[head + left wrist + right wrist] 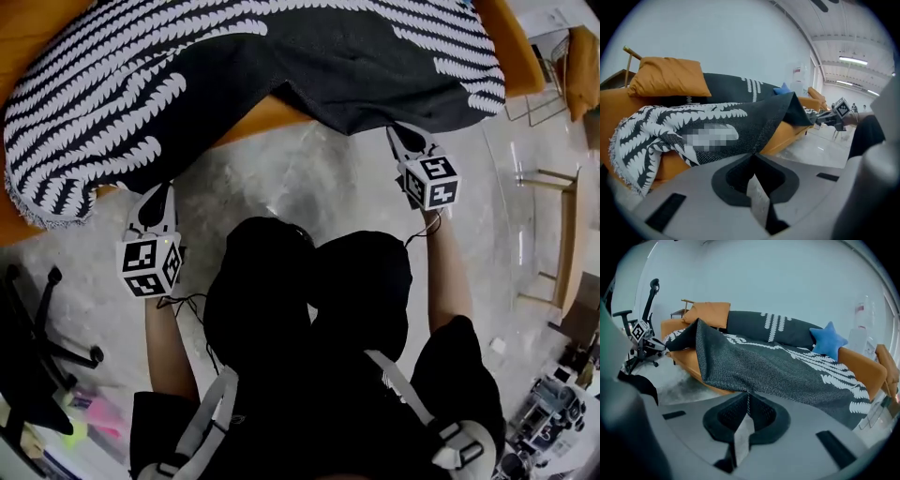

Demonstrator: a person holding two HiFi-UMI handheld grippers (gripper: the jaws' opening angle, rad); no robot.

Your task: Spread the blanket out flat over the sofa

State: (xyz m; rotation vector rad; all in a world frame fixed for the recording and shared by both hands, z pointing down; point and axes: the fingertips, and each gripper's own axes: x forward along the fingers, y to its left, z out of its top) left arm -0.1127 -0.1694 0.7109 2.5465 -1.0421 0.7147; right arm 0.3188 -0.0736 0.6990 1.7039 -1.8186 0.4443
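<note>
The left tool [156,195] has its jaws pressed together, pinching the near hem of the blanket [281,56] towards the sofa's left end. Its own view shows the dark weave running right into the closed tips. The right tool [401,136] is clamped the same way on that hem further right, with the fabric caught where its jaws meet. The blanket, black with rows of white leaves, lies over the orange sofa [258,117]. Its near edge is drawn off the seat front, above the grey floor [309,178].

The head view looks down on both tools, the fringed corner bunched at the left, and an office chair [37,347] beside the person. The left gripper view looks along the seat instead and shows an orange pillow [665,77] propped at the sofa's end. The right gripper view shows a dark striped bolster [778,326] along the back and a blue star cushion [827,341].
</note>
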